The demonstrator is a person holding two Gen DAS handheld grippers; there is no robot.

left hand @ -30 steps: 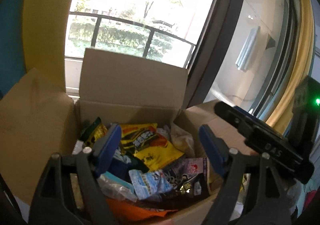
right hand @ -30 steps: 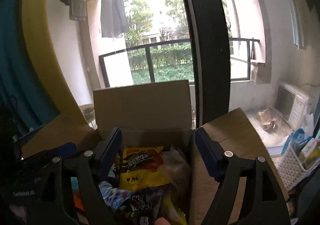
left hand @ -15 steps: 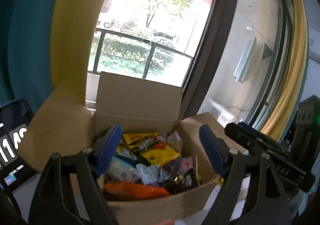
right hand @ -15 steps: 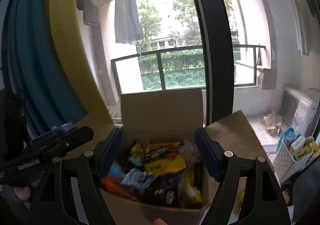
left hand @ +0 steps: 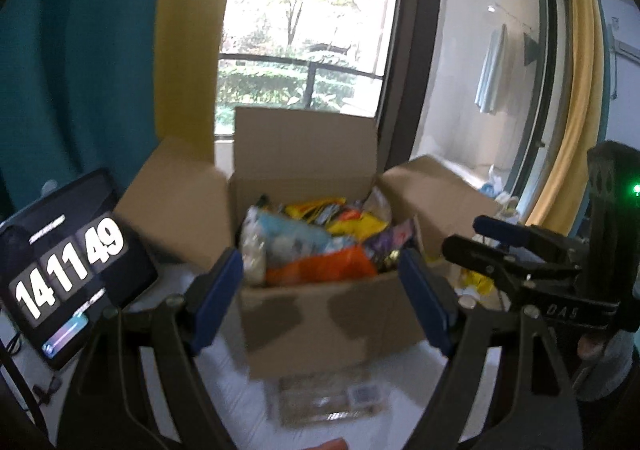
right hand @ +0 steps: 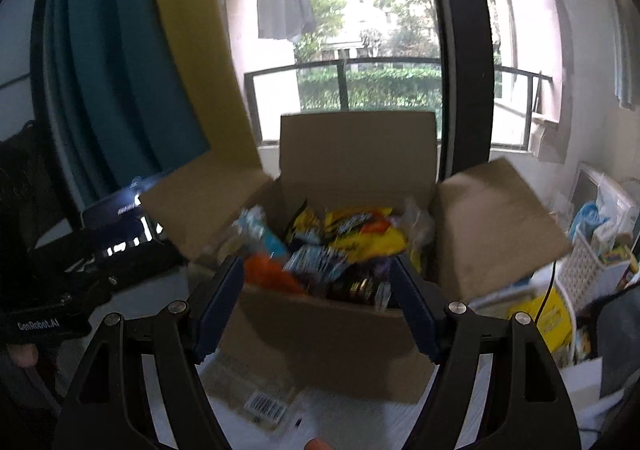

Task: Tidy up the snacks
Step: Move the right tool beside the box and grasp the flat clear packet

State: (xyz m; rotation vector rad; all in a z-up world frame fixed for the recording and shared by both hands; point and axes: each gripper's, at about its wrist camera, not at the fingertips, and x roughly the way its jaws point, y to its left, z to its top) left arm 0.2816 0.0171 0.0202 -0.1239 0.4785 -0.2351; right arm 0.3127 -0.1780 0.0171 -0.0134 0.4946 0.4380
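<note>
An open cardboard box stands on a white surface, flaps spread, filled with several snack bags: an orange bag, a yellow bag, pale blue packets. It also shows in the right wrist view, with the yellow bag on top. A flat packet with a barcode lies in front of the box. My left gripper is open and empty, in front of the box. My right gripper is open and empty, also short of the box. The right gripper also shows at the right of the left wrist view.
A tablet showing 14 11 49 leans at the left. A white basket with items and a yellow bag sit at the right. Teal and yellow curtains and a window with a black frame stand behind.
Both grippers have pulled back and up from over the box; the box's front wall, the tablet and the packet in front have come into view. Both stay open.
</note>
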